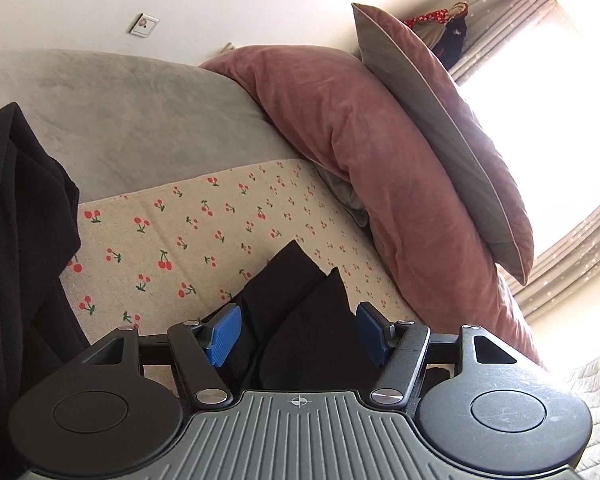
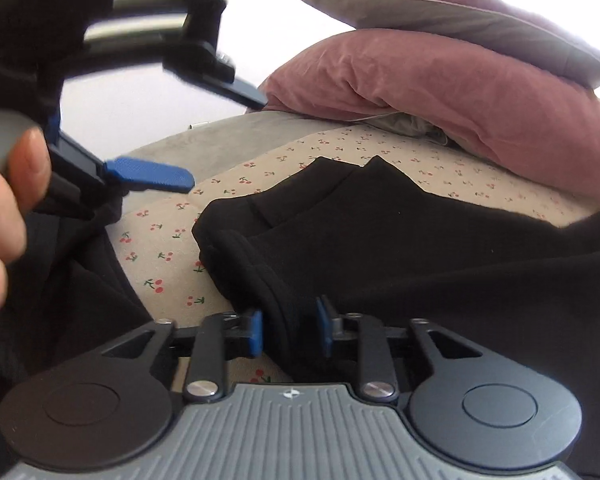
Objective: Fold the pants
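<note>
- We find the left gripper (image 1: 298,330) with its blue pads spread; black cloth lies between them, but the pads stand off it on both sides, so we record it as released, not gripping.
- We find the right gripper (image 2: 290,330) likewise parted, with a thick rolled edge of the pants (image 2: 400,248) between its pads. A gap shows at each pad, so we judge the cloth is let go rather than pinched.
- The pants lie on the cherry-print sheet (image 1: 188,232) of the bed, near the pink pillow (image 1: 340,120), which carries a grey cushion (image 1: 440,92). A separate dark mass of cloth (image 1: 16,208) hangs at the left of the left wrist view; we cannot tell whether it belongs to the same garment.
- In the right wrist view a hand (image 2: 0,208) carries the left gripper above the sheet, well apart from the right one.
- Appearance: plain black, heavy and matte, with a ribbed or rolled hem at the near edge and two pointed corners at the far edge. The fabric is bunched, not flat; layers overlap unevenly.
- Judgement on the step: a fold seems just laid down. To do it well, we advise drawing both tools clear without dragging the hem, then checking that edges align before regripping at the corners.
- Risk: the thick hem may snag on a pad.
</note>
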`<action>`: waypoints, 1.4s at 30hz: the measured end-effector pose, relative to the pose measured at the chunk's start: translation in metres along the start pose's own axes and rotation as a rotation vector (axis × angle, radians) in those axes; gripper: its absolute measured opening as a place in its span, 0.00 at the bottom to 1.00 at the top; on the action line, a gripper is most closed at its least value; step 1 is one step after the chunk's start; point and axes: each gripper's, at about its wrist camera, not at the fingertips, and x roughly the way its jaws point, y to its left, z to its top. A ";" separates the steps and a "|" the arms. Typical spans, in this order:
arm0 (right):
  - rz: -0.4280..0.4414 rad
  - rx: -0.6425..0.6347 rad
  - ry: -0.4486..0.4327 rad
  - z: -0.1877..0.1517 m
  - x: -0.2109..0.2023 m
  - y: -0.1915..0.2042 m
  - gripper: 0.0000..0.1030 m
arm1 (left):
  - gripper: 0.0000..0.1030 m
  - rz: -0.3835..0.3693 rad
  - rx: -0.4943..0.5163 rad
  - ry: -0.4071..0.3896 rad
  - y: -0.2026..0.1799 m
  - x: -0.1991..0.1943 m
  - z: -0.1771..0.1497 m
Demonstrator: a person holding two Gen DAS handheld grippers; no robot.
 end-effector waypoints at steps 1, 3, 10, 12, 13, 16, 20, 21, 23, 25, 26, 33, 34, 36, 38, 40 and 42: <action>0.038 0.062 -0.019 0.002 -0.015 -0.011 0.59 | 0.61 -0.003 0.015 0.009 -0.003 0.002 -0.001; 0.096 0.149 -0.077 0.002 -0.047 -0.035 0.61 | 0.61 -0.015 0.048 0.023 -0.010 0.004 -0.006; -0.144 0.320 -0.090 -0.025 -0.138 -0.167 0.58 | 0.69 -0.079 0.251 0.118 -0.058 0.028 -0.045; -0.201 0.389 -0.004 -0.048 -0.150 -0.210 0.45 | 0.69 -0.042 0.308 0.154 -0.070 0.045 -0.062; -0.230 0.407 0.042 -0.059 -0.152 -0.222 0.40 | 0.69 -0.033 0.328 0.165 -0.074 0.053 -0.068; -0.262 0.403 0.069 -0.092 -0.169 -0.236 0.15 | 0.69 -0.039 0.360 0.181 -0.084 0.073 -0.080; -0.219 0.468 0.042 -0.107 -0.182 -0.238 0.15 | 0.69 0.023 0.463 0.172 -0.094 0.092 -0.078; -0.221 0.459 0.035 -0.110 -0.183 -0.238 0.15 | 0.69 0.082 0.489 0.124 -0.094 0.090 -0.069; -0.215 0.445 0.029 -0.108 -0.180 -0.239 0.15 | 0.70 0.163 0.484 0.045 -0.084 0.085 -0.048; -0.190 0.443 0.033 -0.106 -0.181 -0.244 0.15 | 0.71 0.177 0.392 0.020 -0.064 0.081 -0.019; -0.172 0.441 0.046 -0.102 -0.181 -0.248 0.16 | 0.71 0.166 0.344 0.022 -0.056 0.082 -0.009; -0.134 0.339 -0.043 -0.062 -0.163 -0.265 0.57 | 0.83 0.099 0.461 0.125 -0.074 0.133 -0.001; -0.086 0.365 -0.043 -0.067 -0.152 -0.270 0.57 | 0.83 0.129 0.525 0.137 -0.081 0.142 -0.003; -0.064 0.336 -0.020 -0.081 -0.136 -0.269 0.57 | 0.83 0.196 0.618 0.139 -0.089 0.155 -0.006; -0.083 0.272 -0.028 -0.079 -0.138 -0.261 0.57 | 0.82 0.190 0.612 0.154 -0.089 0.163 -0.003; -0.077 0.320 -0.043 -0.080 -0.140 -0.264 0.57 | 0.82 0.142 0.635 0.164 -0.092 0.166 -0.005; -0.070 0.309 -0.048 -0.082 -0.140 -0.265 0.57 | 0.82 0.120 0.699 0.146 -0.100 0.171 -0.008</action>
